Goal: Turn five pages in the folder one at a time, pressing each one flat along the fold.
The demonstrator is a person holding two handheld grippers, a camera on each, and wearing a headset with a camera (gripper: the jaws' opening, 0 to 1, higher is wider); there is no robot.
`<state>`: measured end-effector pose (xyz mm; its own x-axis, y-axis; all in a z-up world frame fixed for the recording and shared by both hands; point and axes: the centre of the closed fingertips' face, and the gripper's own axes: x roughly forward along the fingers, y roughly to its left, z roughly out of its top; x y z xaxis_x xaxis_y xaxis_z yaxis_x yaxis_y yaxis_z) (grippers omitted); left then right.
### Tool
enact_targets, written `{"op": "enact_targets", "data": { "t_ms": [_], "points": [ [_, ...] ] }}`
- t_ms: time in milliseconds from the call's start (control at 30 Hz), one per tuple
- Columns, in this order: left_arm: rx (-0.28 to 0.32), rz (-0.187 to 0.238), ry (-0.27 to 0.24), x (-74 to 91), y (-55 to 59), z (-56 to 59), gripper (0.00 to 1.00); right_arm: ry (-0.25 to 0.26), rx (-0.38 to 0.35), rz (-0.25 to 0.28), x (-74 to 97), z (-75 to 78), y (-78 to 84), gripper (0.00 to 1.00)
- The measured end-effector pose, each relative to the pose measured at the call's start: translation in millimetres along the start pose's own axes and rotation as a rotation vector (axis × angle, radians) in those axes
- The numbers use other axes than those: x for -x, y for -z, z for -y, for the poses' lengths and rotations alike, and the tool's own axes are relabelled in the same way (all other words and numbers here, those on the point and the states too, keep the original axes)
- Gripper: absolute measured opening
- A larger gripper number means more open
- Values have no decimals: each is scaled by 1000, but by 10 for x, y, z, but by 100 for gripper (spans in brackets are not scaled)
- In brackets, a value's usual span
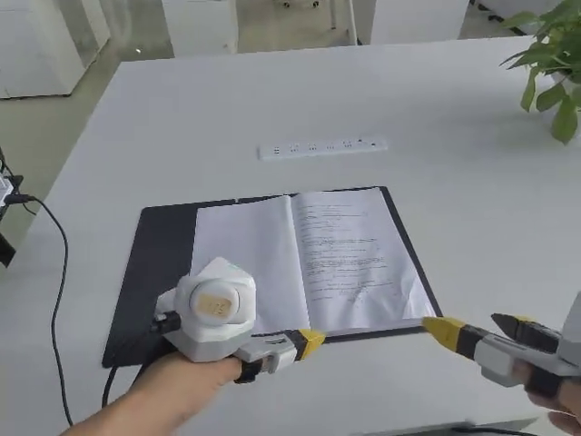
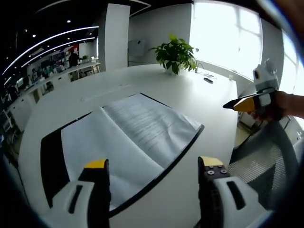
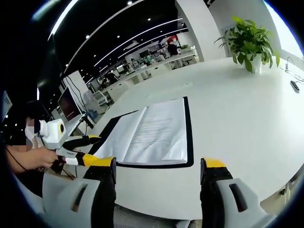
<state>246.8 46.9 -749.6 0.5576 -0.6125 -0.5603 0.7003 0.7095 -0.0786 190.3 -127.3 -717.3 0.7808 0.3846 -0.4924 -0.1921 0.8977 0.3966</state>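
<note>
One open folder [image 1: 345, 259] by the desk's [image 1: 182, 109] front edge, one power strip [image 1: 322, 147] behind it, one plant [image 1: 550, 64] at the right edge; left gripper [image 2: 154, 167] and right gripper [image 3: 159, 164] both gape empty.

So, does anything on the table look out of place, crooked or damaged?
Nothing stands out. The folder lies open and flat on the table, no page torn or folded over. The printed right page ripples slightly near its outer edge, which looks harmless. The power strip lies straight behind it.

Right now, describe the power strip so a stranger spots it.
On the white table, look just beyond the open black folder. The power strip lies flat there: a slim white bar with a row of sockets, nothing like the leafy plant.
</note>
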Motion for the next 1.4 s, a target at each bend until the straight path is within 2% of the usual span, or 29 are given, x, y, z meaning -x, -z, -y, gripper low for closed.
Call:
{"op": "enact_targets", "data": {
  "t_ms": [100, 233, 367, 500, 667, 1000, 1067, 1400],
  "points": [
    [-14, -11, 8, -161, 21, 47, 73, -4, -13, -4, -52, 17, 1, 69],
    [-24, 20, 23, -398, -41, 144, 70, -16, -25, -8, -122, 14, 13, 68],
    [-22, 30, 31, -637, -72, 226, 69, -28, -28, -14, -173, 9, 32, 68],
    [-6, 36, 20, -848, -100, 268, 66, -32, -27, -21, -207, 42, 27, 67],
    [-3, 31, 7, -1015, -106, 306, 65, -38, -35, -16, -252, 77, 2, 65],
    [-22, 53, -53, -1192, -128, 311, 58, -49, -47, -24, -382, 132, 38, 61],
    [-67, 53, -82, -1203, -103, 287, 57, -53, -52, -30, -415, 144, 54, 61],
    [-78, 99, -85, -1202, -84, 286, 55, -73, -67, -39, -521, 159, 95, 58]
  ]
}}
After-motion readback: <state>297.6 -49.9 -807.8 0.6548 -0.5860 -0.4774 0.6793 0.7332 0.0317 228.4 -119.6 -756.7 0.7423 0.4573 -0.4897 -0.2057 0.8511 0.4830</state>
